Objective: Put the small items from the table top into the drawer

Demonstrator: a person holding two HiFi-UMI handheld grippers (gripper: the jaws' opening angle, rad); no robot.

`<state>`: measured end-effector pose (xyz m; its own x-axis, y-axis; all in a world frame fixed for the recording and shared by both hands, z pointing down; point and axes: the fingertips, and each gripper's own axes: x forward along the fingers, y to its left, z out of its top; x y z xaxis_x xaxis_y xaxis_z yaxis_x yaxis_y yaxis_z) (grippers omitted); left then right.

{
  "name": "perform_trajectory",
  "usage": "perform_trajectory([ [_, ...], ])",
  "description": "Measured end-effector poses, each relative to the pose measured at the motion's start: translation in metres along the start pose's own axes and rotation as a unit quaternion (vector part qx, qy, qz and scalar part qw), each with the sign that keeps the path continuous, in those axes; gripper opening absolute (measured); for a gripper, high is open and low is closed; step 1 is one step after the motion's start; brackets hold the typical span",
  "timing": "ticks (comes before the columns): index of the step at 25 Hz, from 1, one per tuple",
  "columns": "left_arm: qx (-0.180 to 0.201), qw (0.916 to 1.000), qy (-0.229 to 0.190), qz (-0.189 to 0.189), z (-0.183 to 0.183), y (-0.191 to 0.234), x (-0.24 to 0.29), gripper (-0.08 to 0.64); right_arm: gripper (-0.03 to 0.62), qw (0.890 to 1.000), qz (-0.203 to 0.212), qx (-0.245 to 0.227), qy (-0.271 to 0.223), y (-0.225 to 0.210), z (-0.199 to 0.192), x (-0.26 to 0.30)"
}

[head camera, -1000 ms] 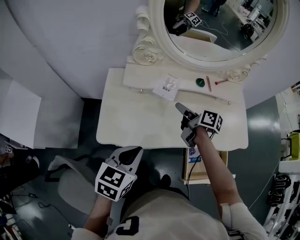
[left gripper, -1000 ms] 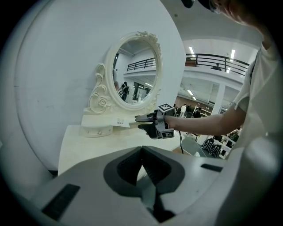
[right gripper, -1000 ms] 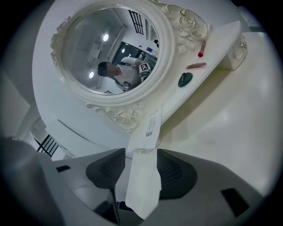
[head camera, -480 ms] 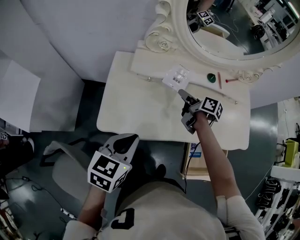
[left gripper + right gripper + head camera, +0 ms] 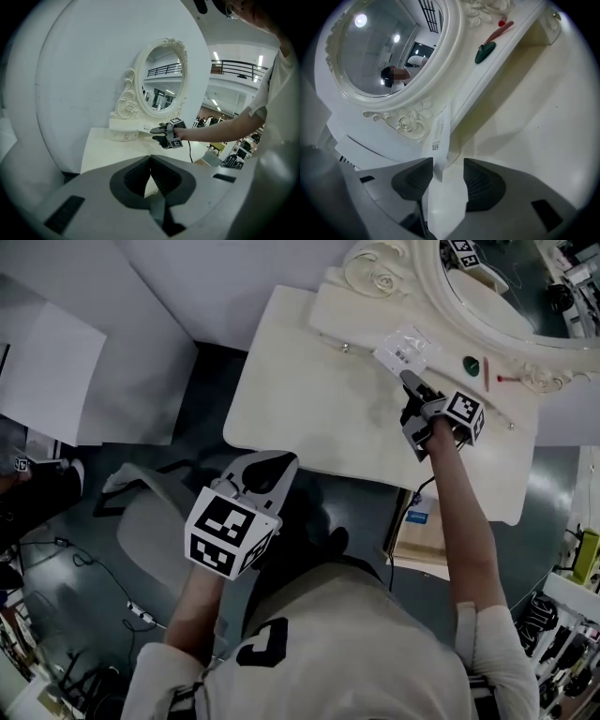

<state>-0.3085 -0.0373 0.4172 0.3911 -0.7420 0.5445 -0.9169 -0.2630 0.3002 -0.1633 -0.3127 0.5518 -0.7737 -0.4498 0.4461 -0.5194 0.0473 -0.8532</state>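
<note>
Small items are all on the table top yet, none stowed. Clear flat plastic packet with a white printed label (image 5: 405,351) leans against the raised back ledge (image 5: 342,322) of the cream dressing table (image 5: 300,404). Dark green rounded piece (image 5: 472,364) and thin red-pink stick (image 5: 487,375) lie further along that ledge, under the ornate white oval mirror (image 5: 370,273).

Your right gripper (image 5: 409,382) is at the packet with jaws wide. The packet's edge stands between them, close by one pad, the other pad well clear, so I read no grip yet. Your left gripper (image 5: 269,465) hangs off the front edge of the table over the floor, jaws closed together on nothing, well apart from every item.

Judgement: task barely begun, first pick in hand. You need to close on the packet, then find and open a drawer; the green piece and the stick are left after that.

Hard to tell:
- No open drawer shows in any view. The small metal knob (image 5: 345,348) on the ledge front may mark one, can't be sure.
- Whether the packet actually touches the near pad is unclear in the right gripper view.
- A second red bit beside the stick is too small to name.
- What sits under the table top is mostly hidden by your arm and body, and the mirror is cut off at the picture edge
</note>
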Motion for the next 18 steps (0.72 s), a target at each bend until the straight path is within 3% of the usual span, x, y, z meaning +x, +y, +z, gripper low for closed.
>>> perform_trajectory([
  [4, -0.002, 0.9999, 0.003, 0.011, -0.009, 0.007, -0.007, 0.055, 0.194, 1.0, 0.004, 0.005, -0.002, -0.005, -0.004, 0.006],
  [6, -0.002, 0.9999, 0.003, 0.011, -0.01, 0.007, -0.009, 0.055, 0.106, 1.0, 0.004, 0.003, -0.003, -0.005, -0.004, 0.006],
  [18, -0.003, 1.0, 0.003, 0.007, -0.016, 0.008, -0.013, 0.055, 0.063, 1.0, 0.017, 0.007, -0.006, 0.005, -0.01, 0.007],
])
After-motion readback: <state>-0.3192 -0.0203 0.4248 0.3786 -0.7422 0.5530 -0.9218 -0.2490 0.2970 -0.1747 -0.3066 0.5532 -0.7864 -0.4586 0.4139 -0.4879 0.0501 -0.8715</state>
